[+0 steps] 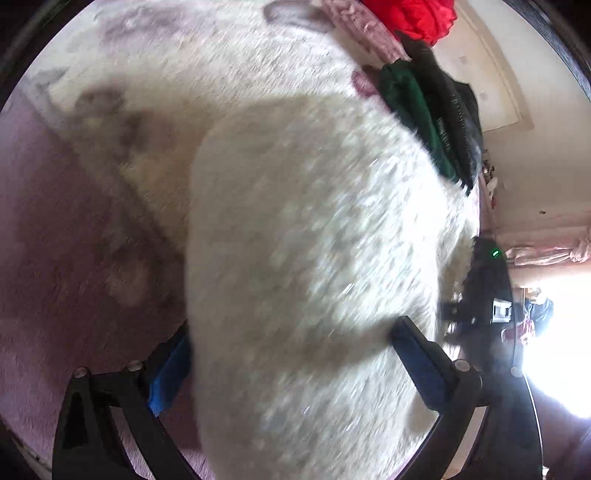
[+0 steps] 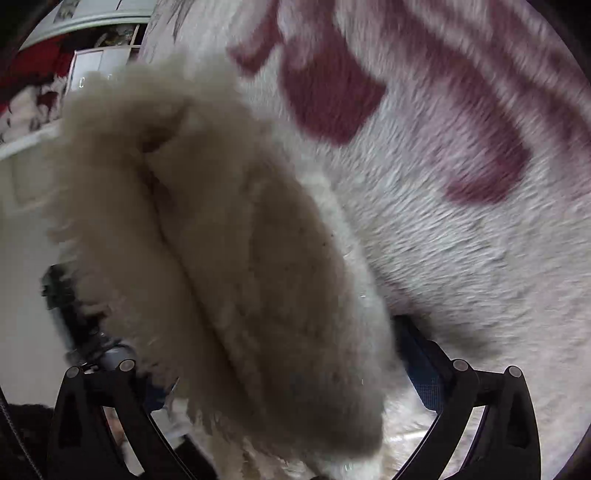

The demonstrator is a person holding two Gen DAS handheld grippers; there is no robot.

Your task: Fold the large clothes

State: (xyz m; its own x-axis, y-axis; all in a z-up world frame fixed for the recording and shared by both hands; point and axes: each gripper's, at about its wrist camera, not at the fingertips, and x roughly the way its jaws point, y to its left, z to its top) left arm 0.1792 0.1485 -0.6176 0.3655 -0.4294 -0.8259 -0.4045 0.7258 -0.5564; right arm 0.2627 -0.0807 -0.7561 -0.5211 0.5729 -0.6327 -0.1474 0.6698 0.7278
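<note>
A thick white fleece garment [image 1: 314, 240] fills the left wrist view, lying over a pale pink plush surface [image 1: 55, 258]. My left gripper [image 1: 291, 354] has the fleece bunched between its two wide-apart fingers, with a blue pad [image 1: 170, 373] showing at the left. In the right wrist view a cream fleece fold [image 2: 229, 258] with a seam down its middle fills the space between the fingers of my right gripper [image 2: 288, 369]. Both views are blurred by motion.
A pile of clothes, red [image 1: 417, 18], green [image 1: 410, 107] and black [image 1: 454, 110], lies at the far edge of the surface. A white blanket with dark red patches [image 2: 461, 166] lies under the right gripper. Walls and a bright window [image 1: 554, 350] stand beyond.
</note>
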